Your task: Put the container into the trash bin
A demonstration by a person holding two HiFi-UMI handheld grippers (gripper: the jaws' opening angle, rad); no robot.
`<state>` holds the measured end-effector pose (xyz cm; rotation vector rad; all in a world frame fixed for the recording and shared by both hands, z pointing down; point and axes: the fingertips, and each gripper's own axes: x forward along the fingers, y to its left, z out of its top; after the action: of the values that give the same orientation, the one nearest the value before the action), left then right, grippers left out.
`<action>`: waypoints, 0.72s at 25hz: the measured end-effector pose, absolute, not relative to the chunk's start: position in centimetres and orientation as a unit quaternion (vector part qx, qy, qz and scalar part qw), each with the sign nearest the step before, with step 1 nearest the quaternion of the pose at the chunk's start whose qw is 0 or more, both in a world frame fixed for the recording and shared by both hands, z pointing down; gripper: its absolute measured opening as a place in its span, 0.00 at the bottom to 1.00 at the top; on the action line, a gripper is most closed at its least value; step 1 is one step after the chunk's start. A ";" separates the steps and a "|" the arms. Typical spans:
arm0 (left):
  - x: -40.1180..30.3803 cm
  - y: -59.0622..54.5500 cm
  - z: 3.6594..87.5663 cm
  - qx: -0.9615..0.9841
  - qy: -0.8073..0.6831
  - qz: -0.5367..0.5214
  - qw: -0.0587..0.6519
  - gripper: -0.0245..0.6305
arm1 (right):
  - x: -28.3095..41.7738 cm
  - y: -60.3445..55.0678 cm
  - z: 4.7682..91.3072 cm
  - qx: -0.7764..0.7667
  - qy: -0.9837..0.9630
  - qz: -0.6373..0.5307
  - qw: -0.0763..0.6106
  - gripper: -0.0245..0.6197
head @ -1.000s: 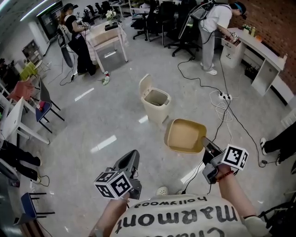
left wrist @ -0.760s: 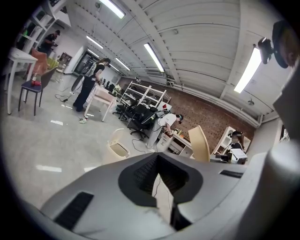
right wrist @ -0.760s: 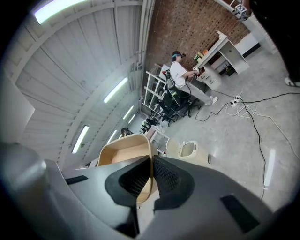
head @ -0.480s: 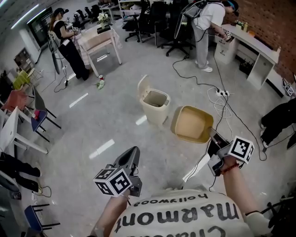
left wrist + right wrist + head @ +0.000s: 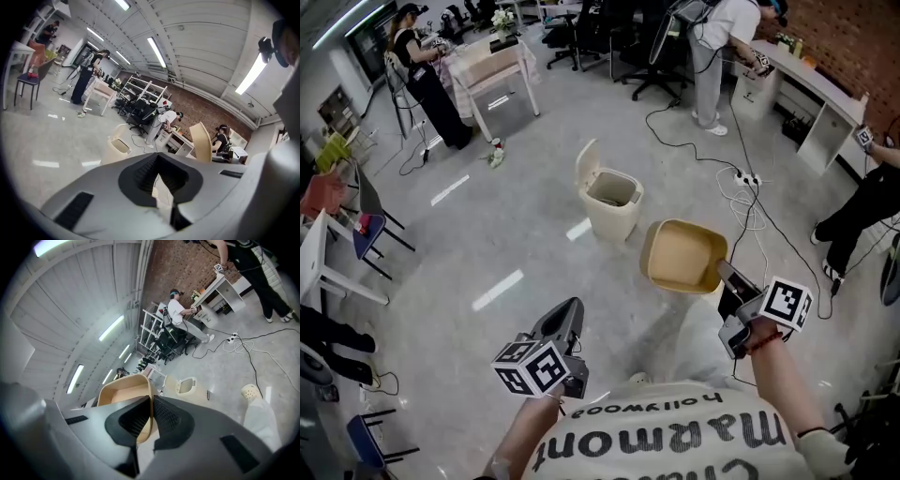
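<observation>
Empty tan container (image 5: pixel 682 255) held off the floor — beige trash bin (image 5: pixel 611 202) near, lid up.

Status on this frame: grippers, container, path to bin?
Right gripper shut on container rim, container held short of bin. Left gripper shut, empty. Bin lid up, nothing between.

Glossy grey floor (image 5: pixel 487 234), cables (image 5: pixel 754 204) trailing at right. Black office chairs (image 5: pixel 619 37) and a pale table (image 5: pixel 492 64) stand far off; a white desk (image 5: pixel 827 101) lines the right brick wall (image 5: pixel 862 37). Strip lights (image 5: pixel 157 51) overhead.
</observation>
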<state>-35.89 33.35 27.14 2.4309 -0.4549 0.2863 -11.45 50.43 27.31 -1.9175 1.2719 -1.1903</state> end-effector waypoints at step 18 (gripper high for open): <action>-32.6 29.7 28.4 0.913 -0.203 0.124 0.331 0.04 | -8.3 44.2 30.8 -0.670 0.485 -0.490 0.275 0.07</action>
<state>-32.56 29.70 28.40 2.3871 -0.5315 0.3252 -8.33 44.21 30.84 -1.8006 1.3045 -1.3187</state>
